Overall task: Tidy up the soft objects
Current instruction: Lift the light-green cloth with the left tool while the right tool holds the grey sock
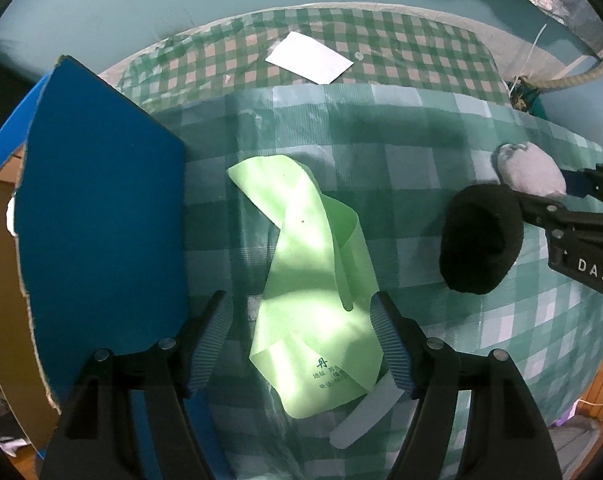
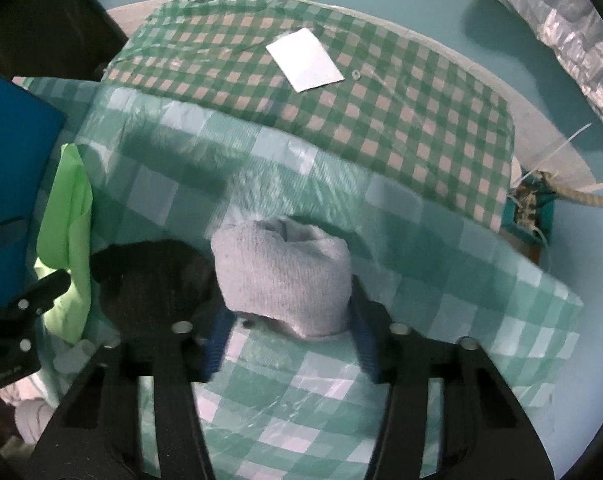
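1. Left gripper (image 1: 301, 340): jaws wide, straddling the lower part of the green cloth (image 1: 313, 280) without pressing it.
2. Right gripper (image 2: 287, 328): blue pads closed against both sides of the grey rolled sock (image 2: 281, 276) (held).
3. Black rolled sock (image 1: 479, 240): on the checked tablecloth (image 1: 421, 152), just beside the grey one.
4. Blue cardboard flap (image 1: 101, 208): left of the cloth.
5. White card (image 1: 309, 58): far side.

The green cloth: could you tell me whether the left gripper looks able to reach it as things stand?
Probably yes: the left gripper hangs open right over the green cloth, its fingers either side, nothing between; the black sock lies apart.
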{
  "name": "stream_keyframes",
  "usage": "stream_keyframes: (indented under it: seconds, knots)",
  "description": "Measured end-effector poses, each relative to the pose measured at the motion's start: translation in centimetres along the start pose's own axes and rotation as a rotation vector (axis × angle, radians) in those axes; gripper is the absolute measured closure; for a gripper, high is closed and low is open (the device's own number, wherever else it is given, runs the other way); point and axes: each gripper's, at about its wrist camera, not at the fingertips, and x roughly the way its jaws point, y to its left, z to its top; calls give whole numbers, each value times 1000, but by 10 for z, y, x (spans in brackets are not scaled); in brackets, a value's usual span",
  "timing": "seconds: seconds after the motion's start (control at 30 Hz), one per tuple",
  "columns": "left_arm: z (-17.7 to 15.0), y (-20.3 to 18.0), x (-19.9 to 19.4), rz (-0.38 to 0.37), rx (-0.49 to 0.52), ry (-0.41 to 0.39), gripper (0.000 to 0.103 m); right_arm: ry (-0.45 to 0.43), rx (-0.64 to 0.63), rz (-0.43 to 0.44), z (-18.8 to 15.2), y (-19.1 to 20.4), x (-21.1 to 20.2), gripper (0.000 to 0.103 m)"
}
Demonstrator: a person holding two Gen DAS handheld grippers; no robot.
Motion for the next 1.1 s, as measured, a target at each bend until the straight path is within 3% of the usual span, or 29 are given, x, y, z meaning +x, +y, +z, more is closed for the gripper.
stream_keyframes:
  seconds: [0.2,0.37,0.47,0.53,0.63,0.73,1.1]
  knots:
    - [-1,2,9,-2,-4,24,30,-23,14,16,-7,-3,-5,74]
    - [-5,4,18,-34,-19,53,45,-28,38,35,-12,-6,-12,77]
    - [-8,5,16,-59,-18,35,61,-32,37,46,-17,-6,-16,77]
    - [-9,3,14,-66,-4,23,82,-35,39,54,-20,-5,-19,78]
    - [-10,-2,12,-41,31,4,95,-42,48,67,-26,-6,-24,78]
    - [-12,-3,8,-37,47,-15,99,-49,55,84,-31,-5,-29,78]
    - [-31,12,-12,-26,17,-66,99,-74,74,116,-53,-1,-54,78]
